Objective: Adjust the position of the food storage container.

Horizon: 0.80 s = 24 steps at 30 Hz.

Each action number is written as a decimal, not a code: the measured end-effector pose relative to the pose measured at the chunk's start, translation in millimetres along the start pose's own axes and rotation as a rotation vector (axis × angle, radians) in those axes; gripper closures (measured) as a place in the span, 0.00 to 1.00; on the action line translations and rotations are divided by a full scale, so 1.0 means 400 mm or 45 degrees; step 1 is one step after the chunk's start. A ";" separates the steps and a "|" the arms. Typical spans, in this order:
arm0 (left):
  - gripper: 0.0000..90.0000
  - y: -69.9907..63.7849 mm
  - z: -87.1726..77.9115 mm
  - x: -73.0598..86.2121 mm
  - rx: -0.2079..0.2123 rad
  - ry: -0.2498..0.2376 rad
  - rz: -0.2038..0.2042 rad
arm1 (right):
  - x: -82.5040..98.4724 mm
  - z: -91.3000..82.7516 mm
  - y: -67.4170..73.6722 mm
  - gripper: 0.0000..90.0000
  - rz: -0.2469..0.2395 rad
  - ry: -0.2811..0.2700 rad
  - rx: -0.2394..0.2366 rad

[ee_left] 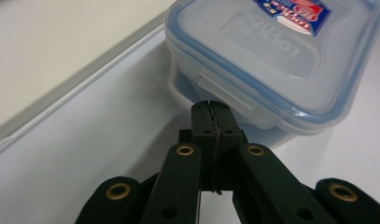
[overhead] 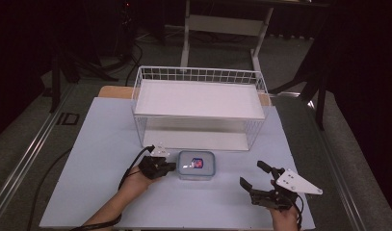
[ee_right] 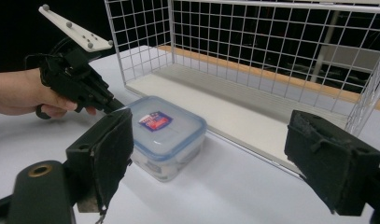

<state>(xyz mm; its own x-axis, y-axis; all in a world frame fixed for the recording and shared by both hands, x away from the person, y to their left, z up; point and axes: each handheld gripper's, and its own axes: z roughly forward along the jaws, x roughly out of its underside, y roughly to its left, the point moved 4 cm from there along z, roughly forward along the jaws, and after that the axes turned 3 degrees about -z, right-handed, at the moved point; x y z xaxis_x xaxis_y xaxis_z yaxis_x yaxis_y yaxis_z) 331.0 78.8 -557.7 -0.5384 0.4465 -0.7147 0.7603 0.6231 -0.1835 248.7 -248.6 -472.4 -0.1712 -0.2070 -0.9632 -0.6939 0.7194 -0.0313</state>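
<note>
1. two grippers in our hands, one box betw. them on the table point(overhead: 102, 192).
2. our left gripper point(overhead: 173, 166) is clenched: in the left gripper view its black jaws meet w/ nothing betw. them.
3. left gripper tips sit right at the near side of the plastic container point(overhead: 196, 165), by the lid's side clip point(ee_left: 225, 91); they look to touch it, but we can't tell for sure.
4. the container is clear w/ a blue-rimmed lid and a red-blue label point(ee_left: 294, 13) on top; lid is on. it stands upright on the table, just in front of the wire rack point(overhead: 200, 107).
5. our right gripper point(overhead: 255, 175) is released: jaws stand wide apart, nothing in them. the right gripper view shows both pads point(ee_right: 110, 154) spread, w/ the container seen past the left one.
6. right gripper is near the table's front edge, well apart from the container, to its right in the high view.
7. the rack is white wire w/ an upper shelf point(overhead: 198, 98) and a lower shelf point(overhead: 196, 139); the container is outside it, close to the lower shelf's front edge.
8. a cable point(overhead: 128, 171) trails from the left gripper back along our forearm.
</note>
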 end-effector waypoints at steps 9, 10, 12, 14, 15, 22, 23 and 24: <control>1.00 -0.025 0.013 -0.015 0.005 0.005 0.037 | 0.001 -0.001 0.001 0.17 -0.004 0.002 0.001; 1.00 -0.023 0.015 -0.017 0.001 0.006 0.033 | 0.001 -0.002 0.001 0.17 -0.003 0.001 0.001; 1.00 -0.019 0.017 -0.024 -0.001 0.004 0.030 | 0.002 0.000 0.001 0.17 -0.002 0.003 0.001; 1.00 -0.018 0.021 -0.031 -0.001 -0.011 0.013 | 0.002 0.001 0.002 0.17 -0.001 0.006 -0.004; 1.00 -0.019 0.025 -0.034 0.004 -0.009 0.014 | 0.002 0.002 0.003 0.17 -0.004 0.008 -0.005; 1.00 -0.023 0.030 -0.042 0.005 0.001 0.021 | 0.003 0.000 0.003 0.17 -0.002 0.008 -0.005; 0.98 -0.023 0.024 -0.041 0.005 0.001 0.025 | 0.004 -0.001 0.001 0.17 0.005 0.010 -0.004; 0.93 -0.023 0.017 -0.039 0.010 -0.006 0.027 | 0.004 -0.002 0.001 0.17 0.005 0.009 -0.002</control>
<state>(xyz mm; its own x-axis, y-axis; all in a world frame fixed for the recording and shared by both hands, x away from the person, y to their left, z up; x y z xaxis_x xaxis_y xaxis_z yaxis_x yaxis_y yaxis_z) 334.7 61.7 -549.4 -0.5201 0.4566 -0.7219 0.7747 0.6080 -0.1736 247.5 -249.2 -473.8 -0.1786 -0.2091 -0.9614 -0.6945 0.7190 -0.0273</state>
